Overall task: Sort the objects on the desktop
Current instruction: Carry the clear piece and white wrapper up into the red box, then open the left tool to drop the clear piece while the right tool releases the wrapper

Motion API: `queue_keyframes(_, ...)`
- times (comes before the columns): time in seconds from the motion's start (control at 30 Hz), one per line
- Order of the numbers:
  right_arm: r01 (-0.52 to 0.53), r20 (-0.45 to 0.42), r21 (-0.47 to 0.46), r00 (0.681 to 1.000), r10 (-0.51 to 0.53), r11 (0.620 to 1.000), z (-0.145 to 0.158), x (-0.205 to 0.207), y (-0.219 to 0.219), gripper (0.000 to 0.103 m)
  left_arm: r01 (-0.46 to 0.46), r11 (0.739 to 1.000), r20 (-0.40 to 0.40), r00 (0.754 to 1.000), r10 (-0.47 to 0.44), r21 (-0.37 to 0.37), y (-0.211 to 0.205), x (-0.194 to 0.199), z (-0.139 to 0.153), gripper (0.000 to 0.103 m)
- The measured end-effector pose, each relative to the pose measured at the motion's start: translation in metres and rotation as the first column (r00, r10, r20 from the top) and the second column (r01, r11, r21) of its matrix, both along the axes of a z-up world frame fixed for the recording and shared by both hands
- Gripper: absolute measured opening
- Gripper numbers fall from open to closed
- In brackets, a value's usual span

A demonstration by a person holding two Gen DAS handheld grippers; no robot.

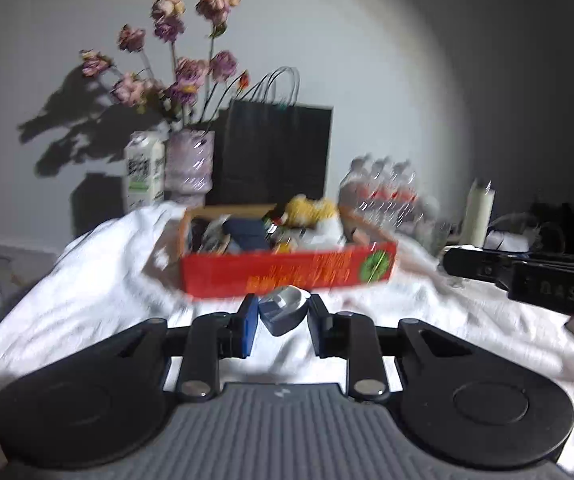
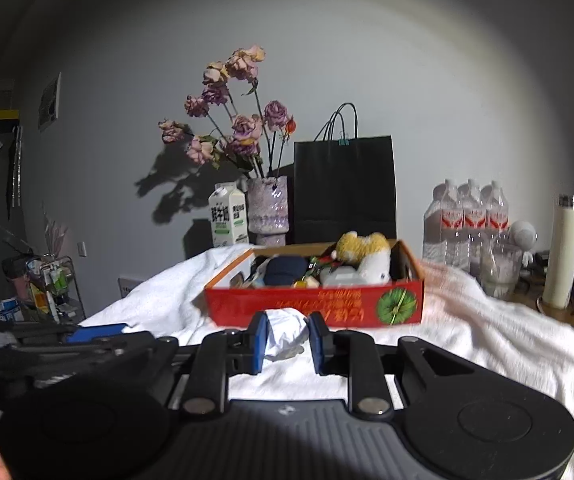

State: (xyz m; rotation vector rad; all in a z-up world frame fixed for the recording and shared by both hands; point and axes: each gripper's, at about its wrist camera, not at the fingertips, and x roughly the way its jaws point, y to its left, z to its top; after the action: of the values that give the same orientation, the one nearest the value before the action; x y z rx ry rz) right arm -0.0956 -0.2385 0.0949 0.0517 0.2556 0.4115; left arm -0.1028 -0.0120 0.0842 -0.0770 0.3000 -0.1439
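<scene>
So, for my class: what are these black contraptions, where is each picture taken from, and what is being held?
Each picture comes from a camera riding on a hand-held claw, looking forward along its two blue-padded fingers; no robot is involved. In the left-hand view, the left claw grips a small grey and blue object, too blurred to name. In the right-hand view, the right claw grips a crumpled white wad, perhaps paper. Ahead, on a white cloth, stands a red box already holding a plush toy and other bits. Behind stand dried flowers, a milk carton and a black bag.
</scene>
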Motion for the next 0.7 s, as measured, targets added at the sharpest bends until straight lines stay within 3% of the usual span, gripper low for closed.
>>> queue_keyframes(0.13, 0.018, 0.007, 0.000, 1.000, -0.018, 1.000, 0.031, 0.052, -0.010, 0.021, 0.020, 1.000, -0.010, 1.000, -0.020, 0.007, 0.013, 0.055, 0.026, 0.026)
queue_keyframes(0.33, 0.010, -0.098, -0.039, 0.995, -0.013, 0.999, 0.050, 0.152, -0.015, 0.021, 0.080, 0.996, -0.090, 0.993, -0.082, -0.035, 0.021, 0.156, 0.053, 0.027)
queue_keyframes(0.43, 0.001, -0.182, -0.063, 0.983, -0.012, 0.998, 0.045, 0.207, -0.011, 0.021, 0.056, 0.997, -0.192, 0.979, -0.065, -0.054, 0.014, 0.214, 0.043, 0.027)
queue_keyframes(0.7, 0.056, -0.384, -0.108, 0.918, -0.094, 0.993, 0.012, 0.341, -0.003, 0.022, 0.013, 1.000, -0.368, 0.930, -0.012, 0.001, -0.017, 0.330, -0.008, 0.027)
